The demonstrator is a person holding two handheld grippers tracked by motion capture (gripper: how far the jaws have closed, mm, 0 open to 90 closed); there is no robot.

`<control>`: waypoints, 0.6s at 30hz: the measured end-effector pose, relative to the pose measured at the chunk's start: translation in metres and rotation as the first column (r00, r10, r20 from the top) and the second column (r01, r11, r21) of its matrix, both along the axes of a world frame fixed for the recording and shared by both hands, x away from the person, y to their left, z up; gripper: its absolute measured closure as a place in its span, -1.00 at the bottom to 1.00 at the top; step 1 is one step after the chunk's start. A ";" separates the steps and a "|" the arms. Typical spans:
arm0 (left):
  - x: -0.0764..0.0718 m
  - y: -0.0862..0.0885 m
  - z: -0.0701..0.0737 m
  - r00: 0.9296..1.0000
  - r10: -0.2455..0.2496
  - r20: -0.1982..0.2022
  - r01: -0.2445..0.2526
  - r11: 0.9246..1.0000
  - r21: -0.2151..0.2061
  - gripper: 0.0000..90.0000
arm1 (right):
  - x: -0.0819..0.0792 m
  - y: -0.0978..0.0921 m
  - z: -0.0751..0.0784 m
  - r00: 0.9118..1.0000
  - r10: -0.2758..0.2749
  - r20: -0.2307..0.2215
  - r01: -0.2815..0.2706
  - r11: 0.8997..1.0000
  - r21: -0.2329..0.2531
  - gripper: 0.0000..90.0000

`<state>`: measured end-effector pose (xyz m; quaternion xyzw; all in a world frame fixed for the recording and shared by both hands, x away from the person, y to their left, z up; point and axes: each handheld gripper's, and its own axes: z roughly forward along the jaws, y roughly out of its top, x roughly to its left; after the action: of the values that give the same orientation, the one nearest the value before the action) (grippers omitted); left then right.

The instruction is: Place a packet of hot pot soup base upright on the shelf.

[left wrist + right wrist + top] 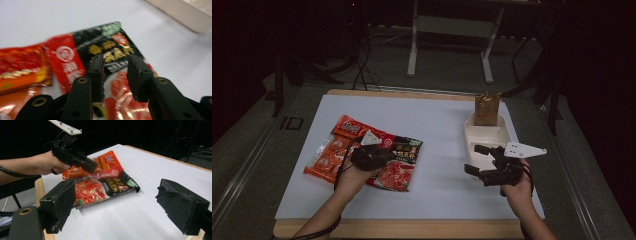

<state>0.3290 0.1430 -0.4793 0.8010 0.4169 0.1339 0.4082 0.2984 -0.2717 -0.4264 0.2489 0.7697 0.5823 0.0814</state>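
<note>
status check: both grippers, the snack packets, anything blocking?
Left gripper open, poised over black-and-red packet. Right gripper open, empty, beside white tray. Orange packet tucked under the first. Nothing blocking.

Left gripper [384, 154] jaws narrowly parted (angled down); right gripper [478, 159] jaws spread wide, raised.

We saw a glossy red-and-black pouch [398, 162] with gold lettering and a green badge, orange-red packets [332, 150] beside it, a white tray [487, 140], a brown packet [486, 108], a pale grey-white mat [437, 120] on tan wood, and black grippers [377, 156] [478, 159].
</note>
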 end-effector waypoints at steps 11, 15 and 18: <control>0.031 0.023 -0.007 0.999 0.046 0.007 -0.046 0.999 -0.020 0.18 | -0.006 -0.003 0.003 0.999 0.006 0.039 -0.007 1.000 0.026 -0.67; 0.040 0.024 -0.009 0.998 0.061 0.019 -0.062 0.998 0.005 0.12 | -0.007 -0.001 0.004 0.999 0.010 0.050 -0.010 1.000 0.012 -0.68; 0.047 0.025 -0.014 0.998 0.062 0.031 -0.063 0.997 0.042 0.14 | -0.008 0.002 0.003 0.998 0.013 0.054 -0.013 1.000 -0.005 -0.69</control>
<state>0.3764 0.1683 -0.4935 0.7942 0.4325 0.1674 0.3925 0.2903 -0.2698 -0.4237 0.2281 0.7700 0.5876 0.0988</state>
